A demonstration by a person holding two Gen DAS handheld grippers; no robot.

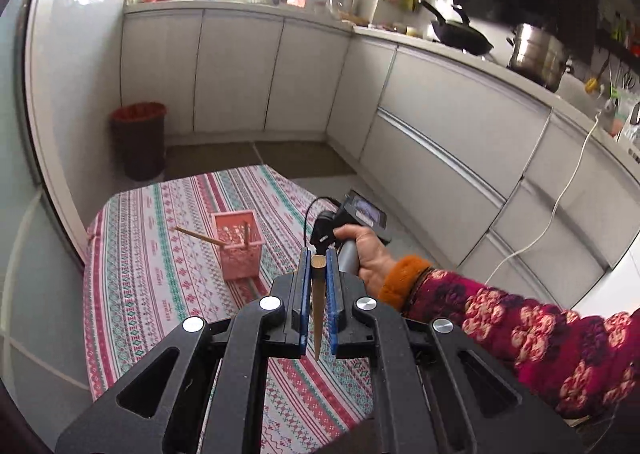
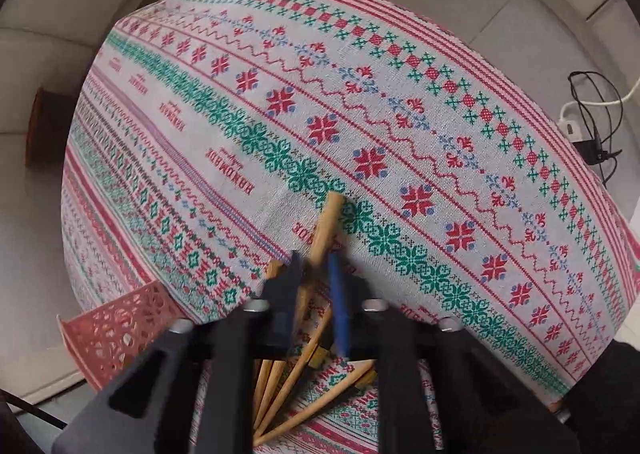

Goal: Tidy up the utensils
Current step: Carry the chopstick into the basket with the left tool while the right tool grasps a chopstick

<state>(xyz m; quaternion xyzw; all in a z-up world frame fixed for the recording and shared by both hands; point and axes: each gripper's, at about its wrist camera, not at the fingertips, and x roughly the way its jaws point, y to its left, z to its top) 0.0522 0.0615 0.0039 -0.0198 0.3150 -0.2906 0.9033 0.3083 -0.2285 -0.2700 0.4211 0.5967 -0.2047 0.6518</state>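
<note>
One chopstick (image 1: 319, 302) between left tongs (image 1: 319, 254)

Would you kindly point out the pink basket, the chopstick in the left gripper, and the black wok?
pink basket (image 1: 240, 260), left wrist view, front wall.
chopstick (image 1: 319, 294), left wrist view, mid shaft.
black wok (image 1: 464, 37), left wrist view, bowl.

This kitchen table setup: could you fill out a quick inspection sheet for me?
Surface: patterned tablecloth.
Job's things: pink basket holding chopsticks; loose chopsticks on the cloth.
Clutter: nothing seen on the table.
Grippers: left tool shut on one chopstick; right tool shut on a chopstick.
Cables: white cable hanging down the cabinets; black wires on the floor.
Surroundings: bin, wok, steel pot.
</note>
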